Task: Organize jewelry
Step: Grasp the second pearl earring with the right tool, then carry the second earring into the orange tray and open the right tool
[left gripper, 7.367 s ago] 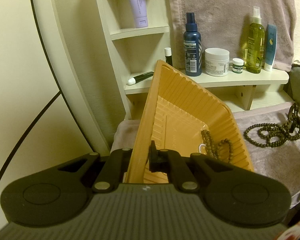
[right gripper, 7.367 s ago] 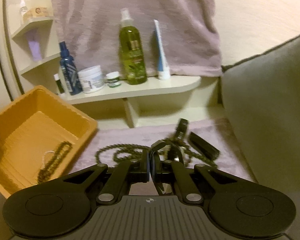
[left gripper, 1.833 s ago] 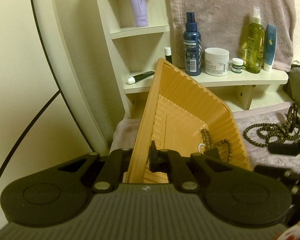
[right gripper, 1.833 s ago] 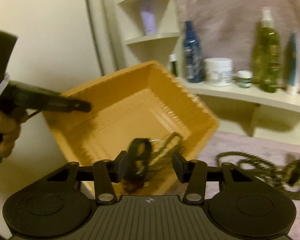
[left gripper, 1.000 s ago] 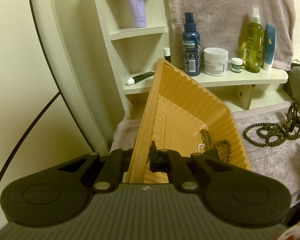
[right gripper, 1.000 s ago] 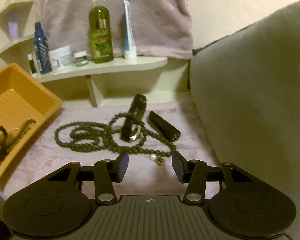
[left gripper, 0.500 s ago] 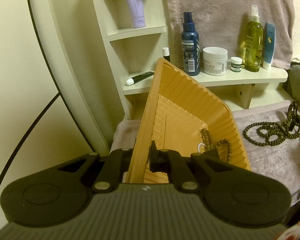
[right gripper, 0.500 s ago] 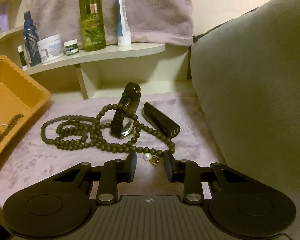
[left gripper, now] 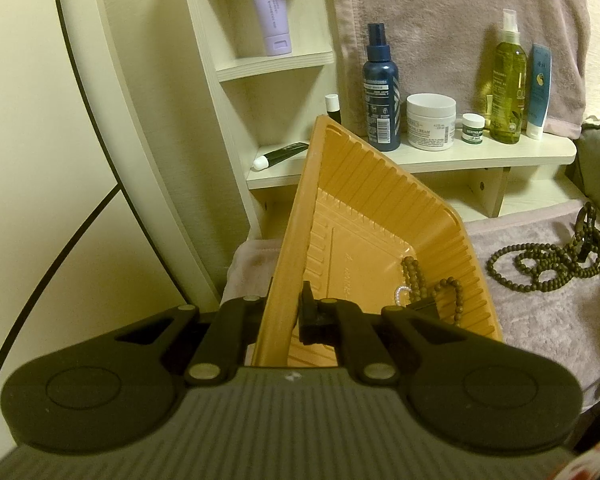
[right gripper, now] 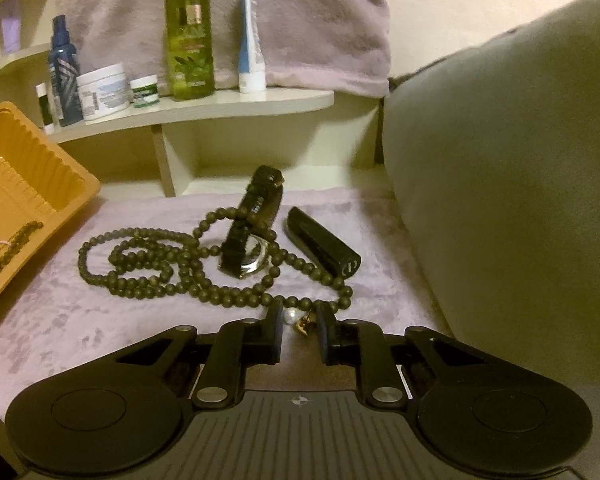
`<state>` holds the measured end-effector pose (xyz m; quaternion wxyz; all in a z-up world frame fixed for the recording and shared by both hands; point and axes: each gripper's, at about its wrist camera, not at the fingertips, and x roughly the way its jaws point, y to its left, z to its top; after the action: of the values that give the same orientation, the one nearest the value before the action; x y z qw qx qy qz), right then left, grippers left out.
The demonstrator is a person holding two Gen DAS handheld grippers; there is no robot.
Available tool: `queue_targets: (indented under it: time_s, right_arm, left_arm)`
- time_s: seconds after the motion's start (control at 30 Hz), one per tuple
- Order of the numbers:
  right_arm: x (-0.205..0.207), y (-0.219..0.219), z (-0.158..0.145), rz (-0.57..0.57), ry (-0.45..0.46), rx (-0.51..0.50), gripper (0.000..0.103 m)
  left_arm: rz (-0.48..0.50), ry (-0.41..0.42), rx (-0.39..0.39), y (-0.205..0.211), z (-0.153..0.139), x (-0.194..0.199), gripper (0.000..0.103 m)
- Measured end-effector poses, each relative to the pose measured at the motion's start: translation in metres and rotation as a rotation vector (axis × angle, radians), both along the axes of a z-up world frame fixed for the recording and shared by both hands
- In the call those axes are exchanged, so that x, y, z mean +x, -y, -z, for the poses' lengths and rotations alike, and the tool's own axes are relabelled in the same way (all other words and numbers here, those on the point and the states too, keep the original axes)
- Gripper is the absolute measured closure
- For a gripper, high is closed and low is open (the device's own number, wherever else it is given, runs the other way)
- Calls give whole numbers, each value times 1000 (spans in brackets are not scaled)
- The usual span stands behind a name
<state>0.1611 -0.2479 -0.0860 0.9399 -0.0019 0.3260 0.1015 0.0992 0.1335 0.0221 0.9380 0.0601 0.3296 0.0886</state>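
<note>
My left gripper is shut on the near rim of the orange tray and holds it tilted. A short bead bracelet, a small silvery ring and a dark piece lie in the tray. On the mauve cloth my right gripper is closing its jaws around a small pearl-and-gold piece, which lies between the pads with a sliver of gap on each side. Just beyond it lie a long dark bead necklace, a black-strapped watch and a black cylinder.
A pale shelf behind holds a green bottle, a blue spray bottle, white jars and a tube. A towel hangs above it. A grey cushion walls off the right side. A curved cream panel stands left of the tray.
The right gripper has come from the tray to the cloth, closed in on the pearl piece, and its jaws have narrowed around it. The left gripper and tray have stayed put.
</note>
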Motion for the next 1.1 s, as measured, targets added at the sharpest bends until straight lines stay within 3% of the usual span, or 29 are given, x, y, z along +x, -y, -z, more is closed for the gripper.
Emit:
queue_targets:
  time_s: [0.23,0.47,0.73,1.1]
  right_arm:
    - [-13,-24,-25,-74,32,42,85]
    - [-28,-81,-52,-287,27,140,85]
    - [-48,-149,-58,-536,8,188,85]
    - [-54,-179,-53,-641,-5,178,85]
  left_arm:
    - [-1,2,-4,-1,1,0,97]
    - [0,5,-4,0,0,-1,97]
    - [2,6,-7,0,0,-1,97]
    - [2,6,-7,0,0,-1,97]
